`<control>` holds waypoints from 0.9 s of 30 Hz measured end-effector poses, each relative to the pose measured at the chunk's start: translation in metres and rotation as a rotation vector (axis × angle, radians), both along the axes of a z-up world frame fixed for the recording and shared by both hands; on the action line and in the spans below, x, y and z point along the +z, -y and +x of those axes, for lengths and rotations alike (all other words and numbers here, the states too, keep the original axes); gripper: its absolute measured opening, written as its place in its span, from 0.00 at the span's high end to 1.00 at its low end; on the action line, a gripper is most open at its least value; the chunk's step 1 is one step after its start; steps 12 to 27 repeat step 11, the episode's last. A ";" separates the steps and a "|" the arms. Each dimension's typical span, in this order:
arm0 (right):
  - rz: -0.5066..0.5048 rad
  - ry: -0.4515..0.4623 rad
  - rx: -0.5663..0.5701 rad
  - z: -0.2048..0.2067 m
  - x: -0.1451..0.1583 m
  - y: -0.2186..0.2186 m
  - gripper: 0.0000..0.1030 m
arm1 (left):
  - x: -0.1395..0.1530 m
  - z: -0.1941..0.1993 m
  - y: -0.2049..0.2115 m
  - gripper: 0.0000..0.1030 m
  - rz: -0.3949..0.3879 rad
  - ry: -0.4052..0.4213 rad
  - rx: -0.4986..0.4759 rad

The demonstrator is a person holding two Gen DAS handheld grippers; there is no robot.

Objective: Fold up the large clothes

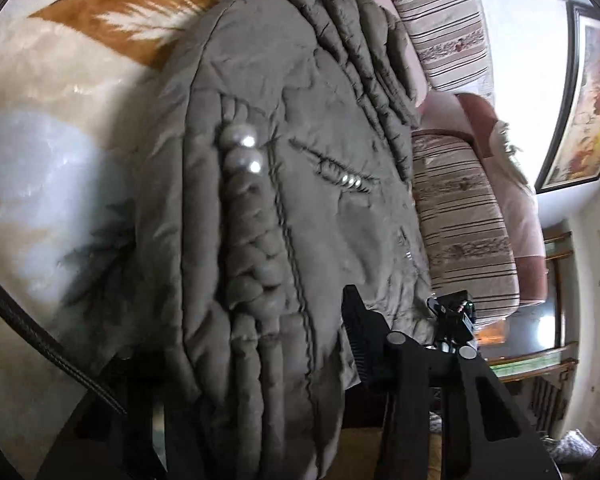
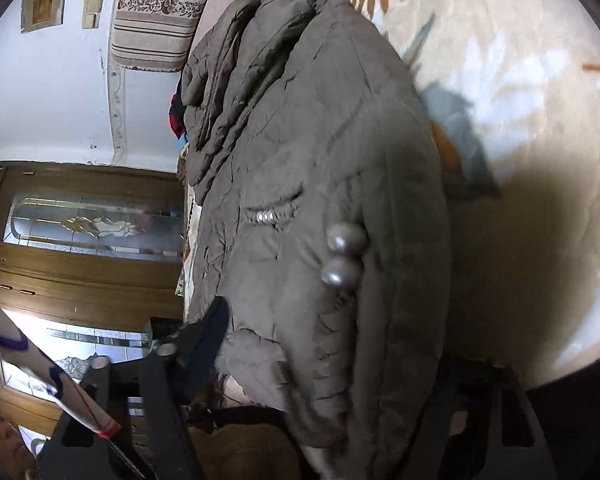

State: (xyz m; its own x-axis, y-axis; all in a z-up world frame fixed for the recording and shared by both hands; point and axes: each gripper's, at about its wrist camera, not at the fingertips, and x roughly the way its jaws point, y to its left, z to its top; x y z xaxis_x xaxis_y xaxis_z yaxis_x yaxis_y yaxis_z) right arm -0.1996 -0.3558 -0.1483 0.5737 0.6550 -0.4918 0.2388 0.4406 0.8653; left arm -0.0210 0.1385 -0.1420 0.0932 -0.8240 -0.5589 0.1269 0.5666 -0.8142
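Across a cream plush blanket (image 1: 40,160) with rust and grey leaf prints, a large grey-brown padded jacket (image 1: 284,184) is lying spread out, reaching toward striped cushions (image 1: 460,232) at the far side. Pearly round buttons (image 1: 242,148) are catching light along its front. Both claws are sitting at its near hem: the left claw (image 1: 236,360) and right claw (image 2: 332,380) are each standing partly narrowed with fabric bunching between the fingers, though I cannot tell if the pads are gripping.
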 end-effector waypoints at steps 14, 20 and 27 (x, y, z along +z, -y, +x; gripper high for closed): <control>-0.089 -0.065 0.012 0.007 -0.012 -0.034 0.46 | 0.004 0.003 0.009 0.54 0.079 -0.039 0.040; -0.089 -0.065 0.012 0.007 -0.012 -0.034 0.46 | 0.004 0.003 0.009 0.54 0.079 -0.039 0.040; -0.089 -0.065 0.012 0.007 -0.012 -0.034 0.46 | 0.004 0.003 0.009 0.54 0.079 -0.039 0.040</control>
